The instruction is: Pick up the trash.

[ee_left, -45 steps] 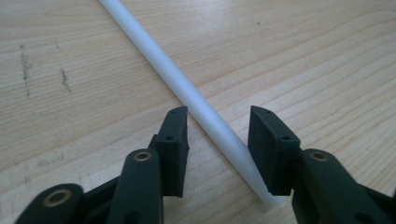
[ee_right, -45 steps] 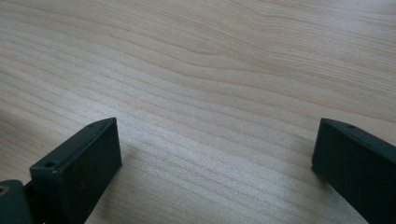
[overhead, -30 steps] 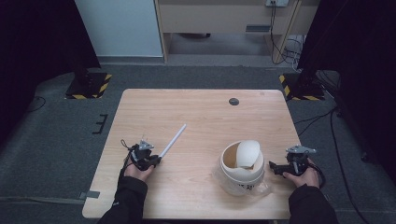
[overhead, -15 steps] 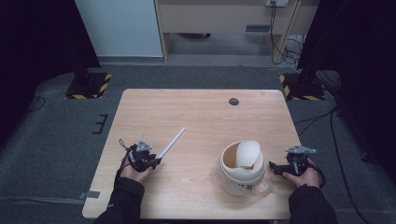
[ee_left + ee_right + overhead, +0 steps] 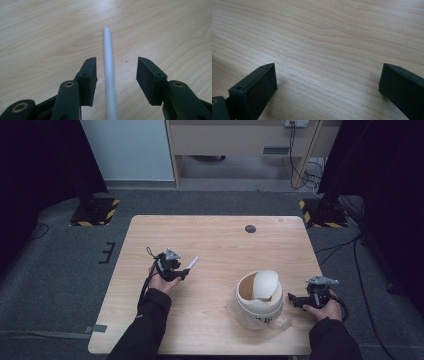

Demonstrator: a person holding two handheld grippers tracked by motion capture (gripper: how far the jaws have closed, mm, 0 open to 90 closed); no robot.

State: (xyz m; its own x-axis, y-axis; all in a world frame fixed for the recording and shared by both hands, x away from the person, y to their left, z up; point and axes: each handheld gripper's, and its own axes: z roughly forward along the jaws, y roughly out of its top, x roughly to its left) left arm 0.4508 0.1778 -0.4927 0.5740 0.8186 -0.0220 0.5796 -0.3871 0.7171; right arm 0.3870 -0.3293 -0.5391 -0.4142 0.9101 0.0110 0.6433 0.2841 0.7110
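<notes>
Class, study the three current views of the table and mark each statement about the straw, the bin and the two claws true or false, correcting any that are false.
1. The white straw lies between the left claw's jaws, with neither pad pressing on it. True; those jaws have just been opening.
2. The right claw is shut on the straw. False: its jaws stand wide apart above bare table.
3. The small bin with the white swing lid stands next to the right claw. True.
4. The bin stands in a far corner of the table. False: it is near the person's edge.
5. A small dark round spot shows near the table's far edge. True.
</notes>
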